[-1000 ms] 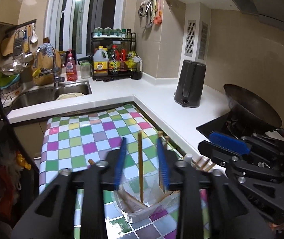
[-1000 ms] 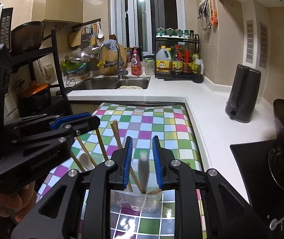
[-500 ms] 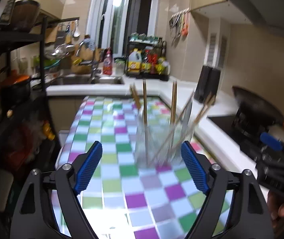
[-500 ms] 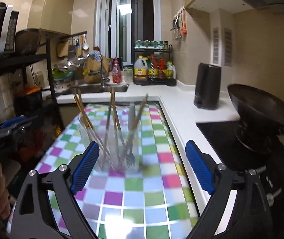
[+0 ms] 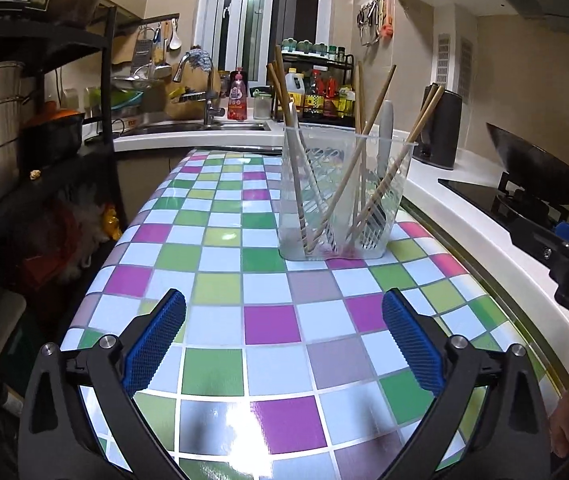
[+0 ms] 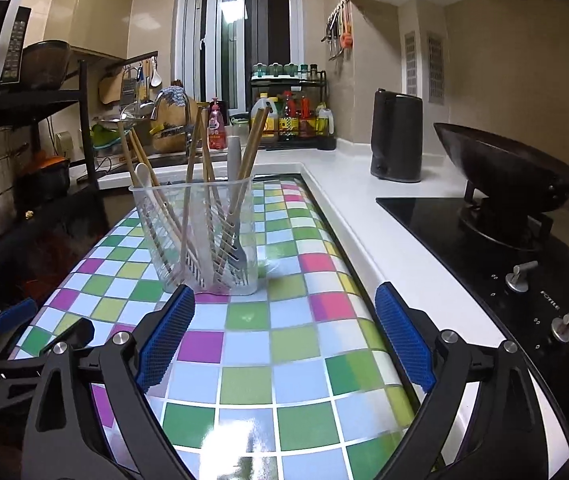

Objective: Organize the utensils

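A clear plastic utensil holder stands upright on the chequered tabletop; it also shows in the right wrist view. It holds several wooden chopsticks, a white spoon and a grey-handled fork. My left gripper is open and empty, low over the table, well short of the holder. My right gripper is open and empty, just in front of the holder. The left gripper's blue pad shows at the lower left of the right wrist view.
A white counter runs along the table's right edge with a black kettle, a hob and a wok. A sink with tap and bottle rack lie at the back. A black shelf stands left.
Both grippers let go of the utensils they held over the holder, opened wide and drew back and down toward the near end of the table. The holder now stands farther ahead.
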The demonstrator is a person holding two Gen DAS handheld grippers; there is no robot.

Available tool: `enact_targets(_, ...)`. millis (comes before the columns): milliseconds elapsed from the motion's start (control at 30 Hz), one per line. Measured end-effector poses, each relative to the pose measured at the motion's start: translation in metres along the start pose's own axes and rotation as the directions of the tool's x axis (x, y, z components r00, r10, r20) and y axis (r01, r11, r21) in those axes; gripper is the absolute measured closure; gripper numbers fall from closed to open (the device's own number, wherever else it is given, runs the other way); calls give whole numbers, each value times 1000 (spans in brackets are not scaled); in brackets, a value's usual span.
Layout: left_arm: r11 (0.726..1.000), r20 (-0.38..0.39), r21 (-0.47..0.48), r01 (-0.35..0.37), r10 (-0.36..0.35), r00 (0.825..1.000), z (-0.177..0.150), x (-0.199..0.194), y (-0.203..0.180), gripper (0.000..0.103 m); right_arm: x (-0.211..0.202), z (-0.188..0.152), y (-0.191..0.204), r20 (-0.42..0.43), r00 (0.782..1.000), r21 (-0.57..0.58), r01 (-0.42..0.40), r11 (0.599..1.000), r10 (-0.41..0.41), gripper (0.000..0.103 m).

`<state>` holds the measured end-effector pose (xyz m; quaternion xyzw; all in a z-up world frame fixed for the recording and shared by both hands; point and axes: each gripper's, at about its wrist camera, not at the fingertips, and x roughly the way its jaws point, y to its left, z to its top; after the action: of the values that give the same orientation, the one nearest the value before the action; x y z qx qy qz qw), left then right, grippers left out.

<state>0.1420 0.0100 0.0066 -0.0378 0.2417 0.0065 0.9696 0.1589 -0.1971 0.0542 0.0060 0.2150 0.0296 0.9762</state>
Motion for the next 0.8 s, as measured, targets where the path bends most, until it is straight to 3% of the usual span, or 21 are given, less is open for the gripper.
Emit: enact_targets(800,1000,-37,2,-4,4,999,2,-9,-5,7,0,-8,9,-6,1000,-40,7,999,-7,12)
